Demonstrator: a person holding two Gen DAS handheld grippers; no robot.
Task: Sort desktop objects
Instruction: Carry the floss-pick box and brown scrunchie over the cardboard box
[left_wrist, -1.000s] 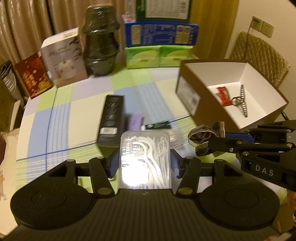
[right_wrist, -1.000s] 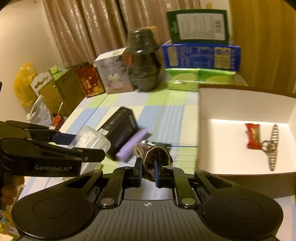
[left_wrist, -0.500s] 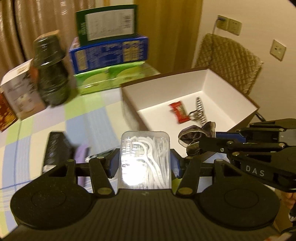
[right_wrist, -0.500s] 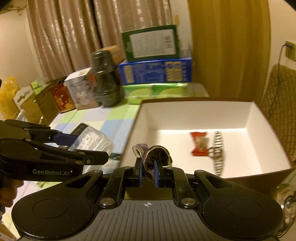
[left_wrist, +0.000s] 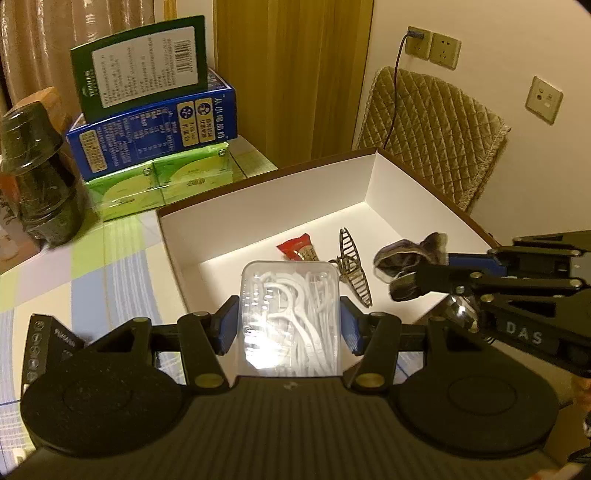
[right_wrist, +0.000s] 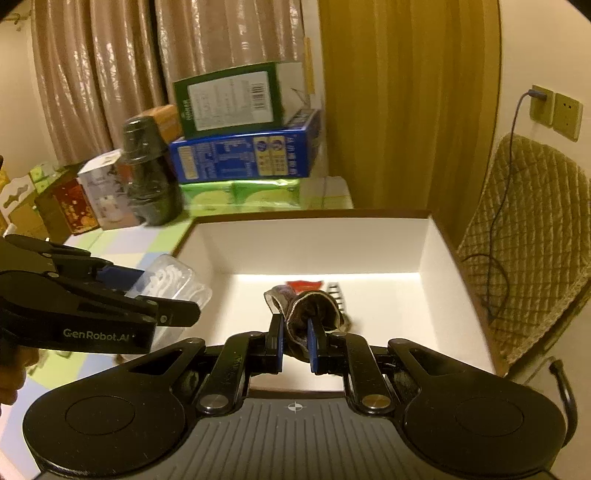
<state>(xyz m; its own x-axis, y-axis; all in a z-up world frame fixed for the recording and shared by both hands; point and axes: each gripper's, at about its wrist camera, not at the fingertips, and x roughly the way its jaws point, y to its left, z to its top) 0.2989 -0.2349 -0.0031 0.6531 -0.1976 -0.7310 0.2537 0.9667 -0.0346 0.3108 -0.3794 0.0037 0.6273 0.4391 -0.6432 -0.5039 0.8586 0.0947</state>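
Hanging over the open cardboard box (left_wrist: 373, 181), both grippers carry a load. The left gripper (left_wrist: 290, 326) is clamped on a clear case of floss picks (left_wrist: 290, 317), its blue pads pressing the case's two long sides; the case hovers above the box's near-left corner, just inside the left wall. The right gripper (right_wrist: 295, 341) is pinched tight on a dark scrunchie (right_wrist: 314, 310), which hangs over the middle of the box floor, with the right gripper's fingers crossing above the box's right rim in the left wrist view.

The box is wide and shallow, white inside with a brown rim. Its far half and right side are bare floor, so there is free room there. Two things lie on the floor near the middle: one red snack packet (left_wrist: 299, 249) and one dark hair claw (left_wrist: 352, 266), close beside each other.

Outside the box's left wall the checked tablecloth (left_wrist: 110, 280) is open, with one black box (left_wrist: 48, 339) lying at the near left edge. Along the table's back edge stand one green carton (left_wrist: 142, 66) on one blue carton (left_wrist: 151, 133) on two green packs (left_wrist: 159, 184), and one dark wrapped jar (left_wrist: 37, 177) to their left. A quilted chair back (left_wrist: 432, 129) stands close behind the box's far right corner.
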